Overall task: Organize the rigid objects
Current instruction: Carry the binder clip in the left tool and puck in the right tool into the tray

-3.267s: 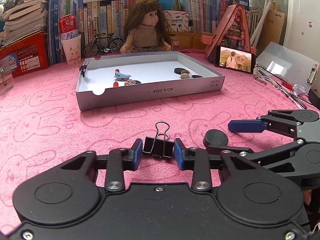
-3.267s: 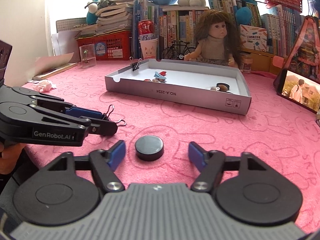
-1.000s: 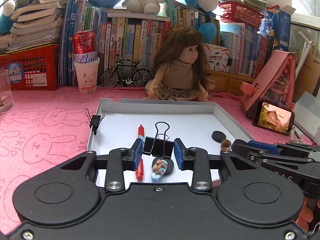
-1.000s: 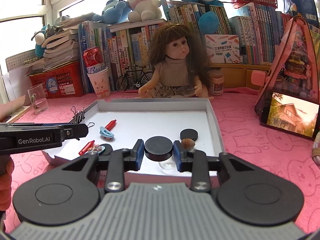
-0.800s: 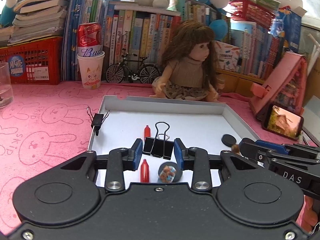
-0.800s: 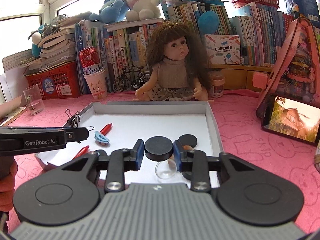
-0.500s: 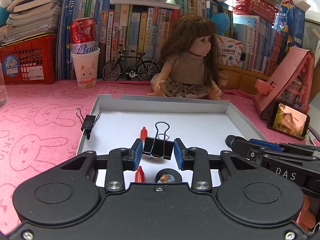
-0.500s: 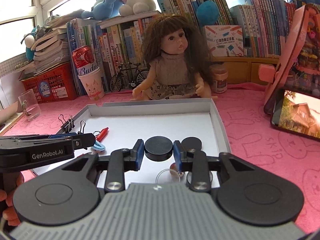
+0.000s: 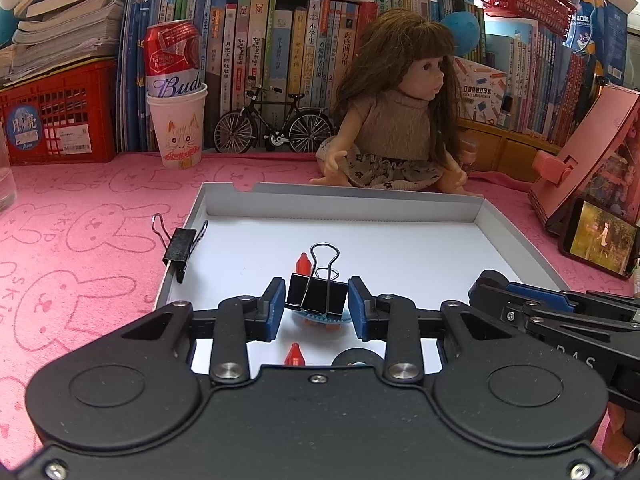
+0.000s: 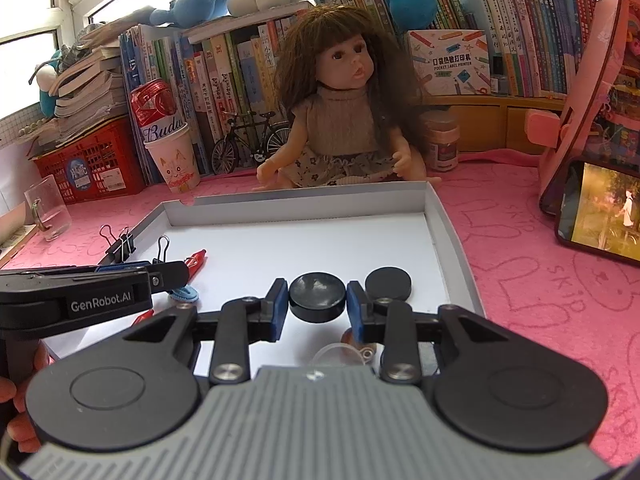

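Observation:
My left gripper is shut on a black binder clip, held above the white floor of the grey tray. A red piece and a blue item lie in the tray under the clip. My right gripper is shut on a black round disc over the tray's right side. A second black disc rests in the tray just right of it. Another binder clip is clamped on the tray's left wall. The right gripper shows at the right of the left wrist view.
A doll sits behind the tray, with a toy bicycle, a can in a paper cup and books along the back. A phone leans on a pink stand at the right. A glass stands at the left on the pink cloth.
Both grippers have carried their objects forward from the cloth to over the tray; in the last second they moved farther in and a little lower. Both grips are unchanged.

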`<state>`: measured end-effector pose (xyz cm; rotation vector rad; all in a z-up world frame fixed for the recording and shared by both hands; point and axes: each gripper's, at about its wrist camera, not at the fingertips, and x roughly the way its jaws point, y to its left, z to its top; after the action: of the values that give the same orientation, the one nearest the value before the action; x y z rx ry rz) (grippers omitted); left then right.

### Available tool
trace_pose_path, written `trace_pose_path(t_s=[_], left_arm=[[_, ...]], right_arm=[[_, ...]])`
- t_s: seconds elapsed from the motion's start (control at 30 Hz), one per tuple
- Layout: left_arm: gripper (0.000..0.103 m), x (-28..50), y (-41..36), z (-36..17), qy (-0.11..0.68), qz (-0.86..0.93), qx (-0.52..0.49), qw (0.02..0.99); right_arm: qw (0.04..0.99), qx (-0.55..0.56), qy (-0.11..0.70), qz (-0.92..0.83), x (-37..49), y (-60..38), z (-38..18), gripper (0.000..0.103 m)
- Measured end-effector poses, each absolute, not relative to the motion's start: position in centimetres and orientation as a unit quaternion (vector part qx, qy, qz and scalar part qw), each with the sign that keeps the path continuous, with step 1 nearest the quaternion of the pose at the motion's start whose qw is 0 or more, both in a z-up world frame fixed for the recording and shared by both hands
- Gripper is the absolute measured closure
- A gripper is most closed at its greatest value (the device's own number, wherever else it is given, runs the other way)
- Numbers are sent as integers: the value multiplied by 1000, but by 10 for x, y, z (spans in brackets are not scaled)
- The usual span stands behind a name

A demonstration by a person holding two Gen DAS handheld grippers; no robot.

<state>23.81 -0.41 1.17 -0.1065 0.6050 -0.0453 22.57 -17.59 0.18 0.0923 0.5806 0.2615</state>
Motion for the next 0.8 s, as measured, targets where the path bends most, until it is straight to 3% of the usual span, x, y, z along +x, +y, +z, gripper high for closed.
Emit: trace_pose_path(t_s=[0.8], left_arm=[[71, 261, 13, 11, 299, 6, -51, 953]], right_arm=[[946, 46, 293, 131, 243, -170, -4, 66]])
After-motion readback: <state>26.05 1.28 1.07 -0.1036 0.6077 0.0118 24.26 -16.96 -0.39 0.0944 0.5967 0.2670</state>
